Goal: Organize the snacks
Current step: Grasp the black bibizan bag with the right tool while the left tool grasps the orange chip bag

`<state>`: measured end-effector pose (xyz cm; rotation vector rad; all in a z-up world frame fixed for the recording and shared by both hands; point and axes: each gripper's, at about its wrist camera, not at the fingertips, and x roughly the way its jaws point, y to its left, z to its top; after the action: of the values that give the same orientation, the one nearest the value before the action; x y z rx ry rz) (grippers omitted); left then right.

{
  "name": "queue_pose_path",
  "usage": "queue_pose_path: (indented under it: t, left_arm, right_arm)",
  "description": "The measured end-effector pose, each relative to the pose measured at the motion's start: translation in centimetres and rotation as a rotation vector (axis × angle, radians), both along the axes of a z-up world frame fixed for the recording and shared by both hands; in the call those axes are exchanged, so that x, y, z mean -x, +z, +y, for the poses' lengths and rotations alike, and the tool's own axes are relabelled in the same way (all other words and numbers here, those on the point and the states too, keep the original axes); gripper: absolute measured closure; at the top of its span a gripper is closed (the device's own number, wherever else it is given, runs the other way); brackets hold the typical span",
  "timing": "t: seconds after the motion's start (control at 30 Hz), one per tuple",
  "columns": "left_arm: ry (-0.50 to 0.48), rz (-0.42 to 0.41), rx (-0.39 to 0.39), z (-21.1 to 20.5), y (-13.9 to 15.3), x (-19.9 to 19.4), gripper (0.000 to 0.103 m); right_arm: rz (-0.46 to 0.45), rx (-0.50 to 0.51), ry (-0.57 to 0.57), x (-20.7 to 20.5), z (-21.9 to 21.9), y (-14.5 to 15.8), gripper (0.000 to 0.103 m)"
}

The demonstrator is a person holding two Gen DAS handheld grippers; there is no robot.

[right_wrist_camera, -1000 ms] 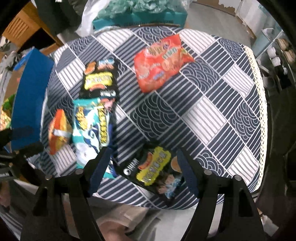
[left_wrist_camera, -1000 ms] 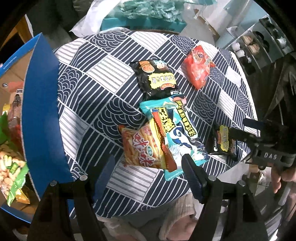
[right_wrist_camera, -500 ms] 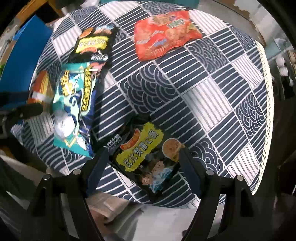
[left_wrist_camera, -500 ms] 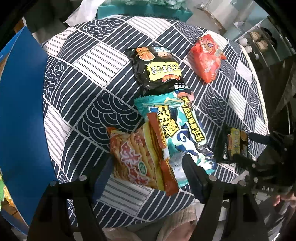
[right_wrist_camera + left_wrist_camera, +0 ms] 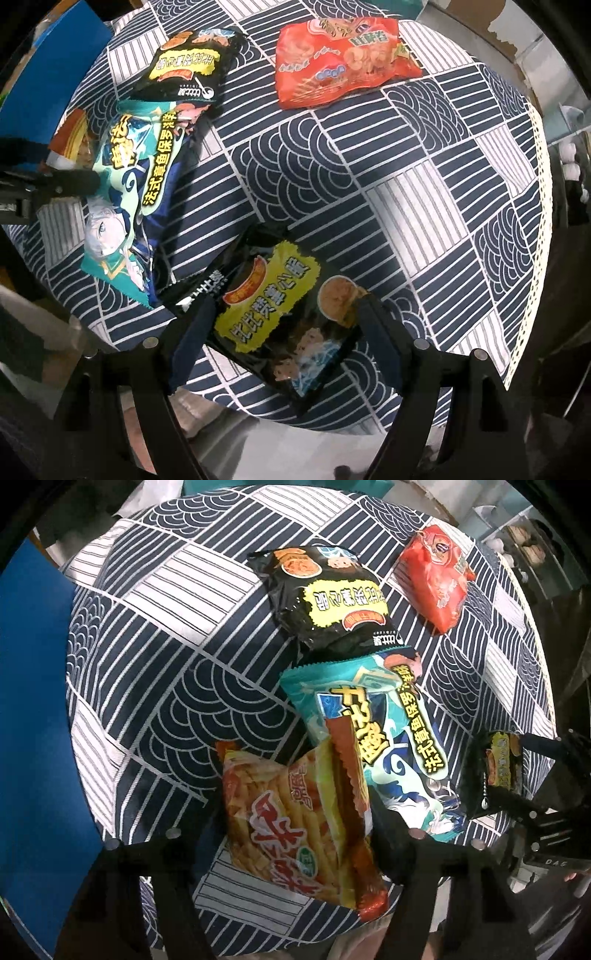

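Left wrist view: the left gripper [image 5: 295, 834] hangs over the near edge of a round table [image 5: 155, 657] draped in a navy-and-white patterned cloth, its jaws apart on either side of an orange fries bag [image 5: 295, 827]. Whether the fingers touch the bag cannot be told. The fries bag's upper edge overlaps a teal bag [image 5: 373, 731], which lies just beyond it and itself overlaps the lower edge of a black bag [image 5: 325, 598] toward the table's middle. A red bag [image 5: 437, 579] sits apart near the far right edge. At the right edge, a second, small black bag [image 5: 496, 771] lies between the open fingers of the right gripper [image 5: 517, 771]. A blue box flap [image 5: 33, 738] stands against the table's left edge.

Right wrist view: the right gripper [image 5: 288, 336] straddles the small black bag [image 5: 284, 314] at the near edge, jaws apart, one finger beside each side of the bag. The teal bag [image 5: 129, 192] lies close to its left, with the larger black bag [image 5: 188, 66] overlapped at its far end. The red bag [image 5: 340, 55] rests alone near the far edge, well apart from the rest. At the left edge, the left gripper [image 5: 48, 166] shows with the fries bag [image 5: 70, 136] beside one finger, the blue flap [image 5: 48, 70] behind it. Bare cloth [image 5: 424, 184] covers the right half.
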<state>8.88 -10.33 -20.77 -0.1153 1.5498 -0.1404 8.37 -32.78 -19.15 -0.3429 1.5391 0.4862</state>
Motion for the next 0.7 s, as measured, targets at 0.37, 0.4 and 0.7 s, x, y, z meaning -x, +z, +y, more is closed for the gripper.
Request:
queue_pose_path:
  t: [0.37, 0.4, 0.7]
  left_arm:
    - [-0.019, -0.01, 0.002, -0.6, 1.1, 0.0, 0.045]
    - [-0.019, -0.013, 0.004, -0.7, 1.3, 0.0, 0.045]
    - [-0.003, -0.029, 0.021, -0.4, 2.4, 0.3, 0.045]
  right_arm:
    - [-0.008, 0.026, 0.068, 1.5, -0.9, 0.3, 0.023]
    - [-0.01, 0.024, 0.07, 2.0, -0.9, 0.3, 0.023]
    - [-0.066, 0.091, 0.167, 5.9, 0.6, -0.4, 0.023]
